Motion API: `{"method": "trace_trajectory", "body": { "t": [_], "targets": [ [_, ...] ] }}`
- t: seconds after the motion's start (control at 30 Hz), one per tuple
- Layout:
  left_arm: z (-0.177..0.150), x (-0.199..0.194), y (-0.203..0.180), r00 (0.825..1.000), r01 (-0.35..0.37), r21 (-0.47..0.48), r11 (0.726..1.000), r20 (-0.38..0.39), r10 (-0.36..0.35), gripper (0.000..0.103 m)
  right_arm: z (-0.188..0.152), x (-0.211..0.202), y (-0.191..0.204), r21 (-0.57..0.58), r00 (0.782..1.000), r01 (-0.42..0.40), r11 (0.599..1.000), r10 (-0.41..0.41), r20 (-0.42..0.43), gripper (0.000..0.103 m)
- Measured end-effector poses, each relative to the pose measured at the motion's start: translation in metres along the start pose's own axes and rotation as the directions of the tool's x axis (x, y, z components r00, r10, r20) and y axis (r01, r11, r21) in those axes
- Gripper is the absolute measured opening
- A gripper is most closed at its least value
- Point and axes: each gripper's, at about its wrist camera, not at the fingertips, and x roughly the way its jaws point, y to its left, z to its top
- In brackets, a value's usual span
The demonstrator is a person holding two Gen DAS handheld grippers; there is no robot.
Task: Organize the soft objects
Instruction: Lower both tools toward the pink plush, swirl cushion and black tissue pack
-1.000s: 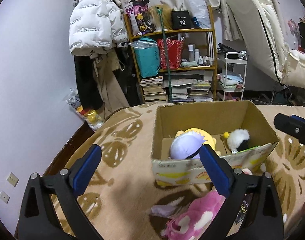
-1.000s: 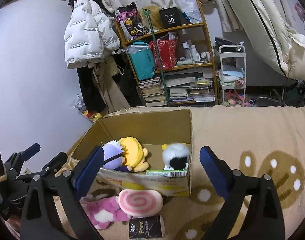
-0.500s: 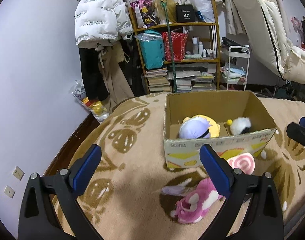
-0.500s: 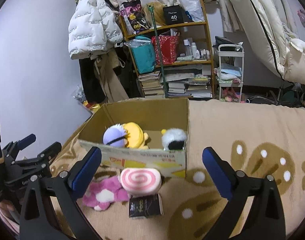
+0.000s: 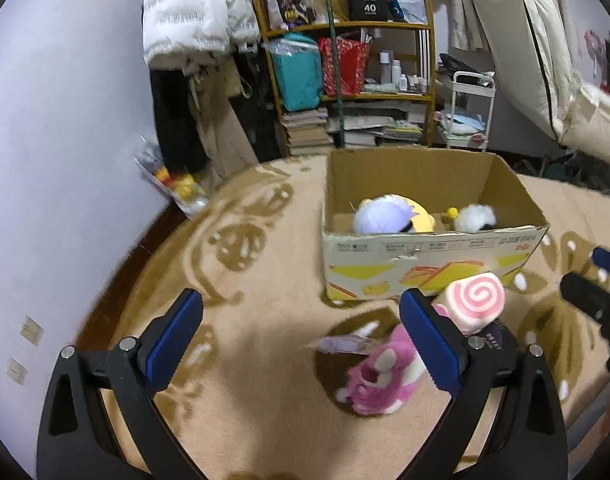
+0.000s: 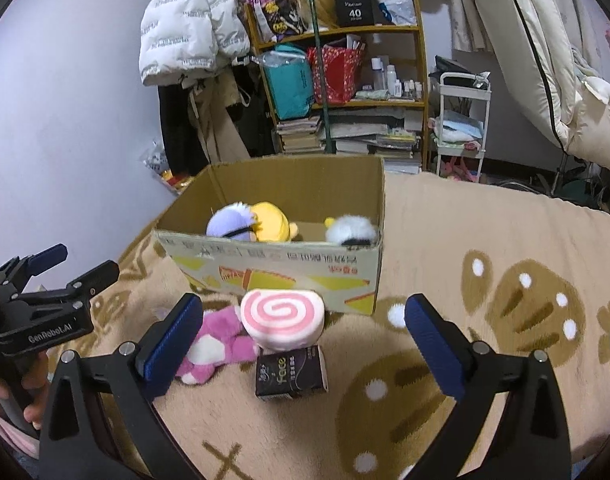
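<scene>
1. The left gripper (image 5: 301, 338) hangs over bare tan patterned blanket (image 5: 241, 320) with its blue-padded fingers (image 5: 173, 336) spread wide and nothing between them. Judging by that, it is between picks.
2. The shaggy pink plush toy (image 5: 379, 376) lies just outside the left gripper's right finger, partly hidden behind it, on the blanket.
3. The right gripper (image 6: 303, 336) is also spread wide and empty. The pink-and-white spiral roll-cake cushion (image 6: 282, 318) sits straight ahead between its fingers, which suggests it is the next pick.
4. That cushion rests on the far edge of a dark rectangular tissue pack (image 6: 291, 374), with the pink plush touching its left side near the left finger.
5. Beyond both sets of fingertips stands the open brown cardboard box (image 6: 281, 270), already holding a lilac-and-yellow plush doll (image 6: 249, 226) and a small white fluffy plush (image 6: 351, 232). It seems to be the collecting place.
6. Right of the right finger, only blanket shows.
</scene>
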Motion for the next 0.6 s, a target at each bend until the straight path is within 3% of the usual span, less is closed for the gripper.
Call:
{"method": "trace_trajectory", "body": {
  "t": [0.3,0.6],
  "targets": [
    [-0.006,0.041,0.013,0.994,0.003,-0.081,0.997,-0.111,-0.012,0.098,-0.005,0.029,-0.008,0.045,0.997,0.008,0.999,-0.005,-0.080,0.103],
    [-0.013,0.078,0.015,0.974,0.033,-0.122,0.992,-0.217,-0.059,0.098,-0.018,0.066,-0.010,0.043,0.974,0.044,0.998,-0.034,-0.223,0.103]
  ]
}}
